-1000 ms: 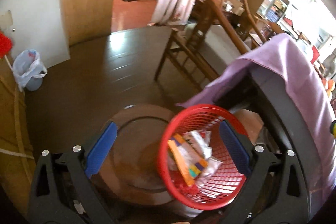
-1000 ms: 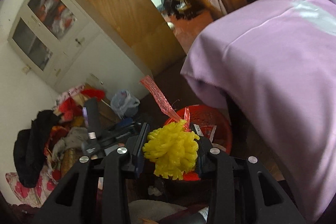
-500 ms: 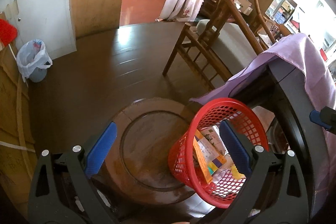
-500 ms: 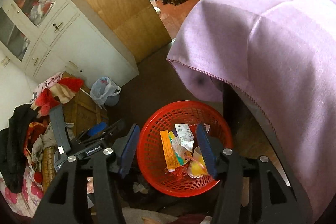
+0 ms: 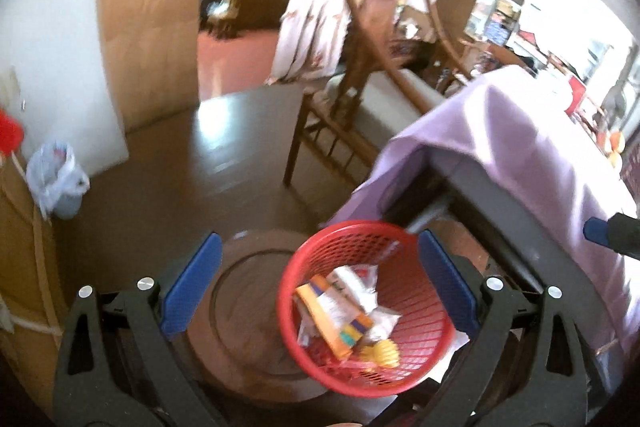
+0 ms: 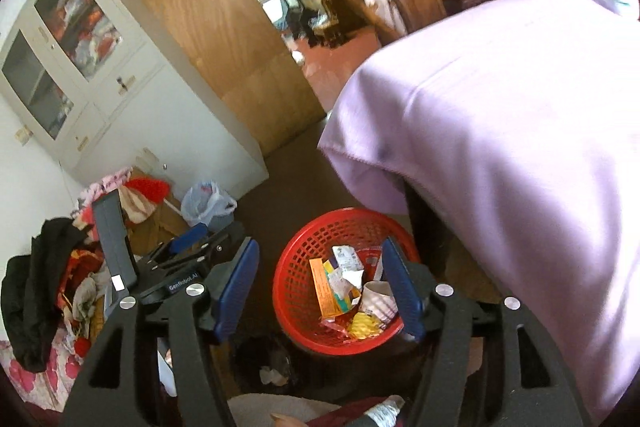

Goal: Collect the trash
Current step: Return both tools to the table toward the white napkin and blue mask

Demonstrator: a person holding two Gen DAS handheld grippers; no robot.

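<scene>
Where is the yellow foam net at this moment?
The yellow foam net lies at the bottom of the red basket, beside the orange box, low in both wrist views, left of the purple-covered table.

a second ago my right gripper (image 6: 320, 291) was clamped on the yellow foam net (image 6: 362, 325) with its red strip. now that net lies inside the red basket (image 6: 296, 291), down among the wrappers and the orange box (image 6: 322, 289), and it shows at the basket's near edge in the left view too. the jaws are opening with nothing between them. the right view has tipped from the purple cloth down over the basket. in my left gripper's (image 5: 320, 291) view the basket looked tilted half a second ago; now i see into it from above.
</scene>
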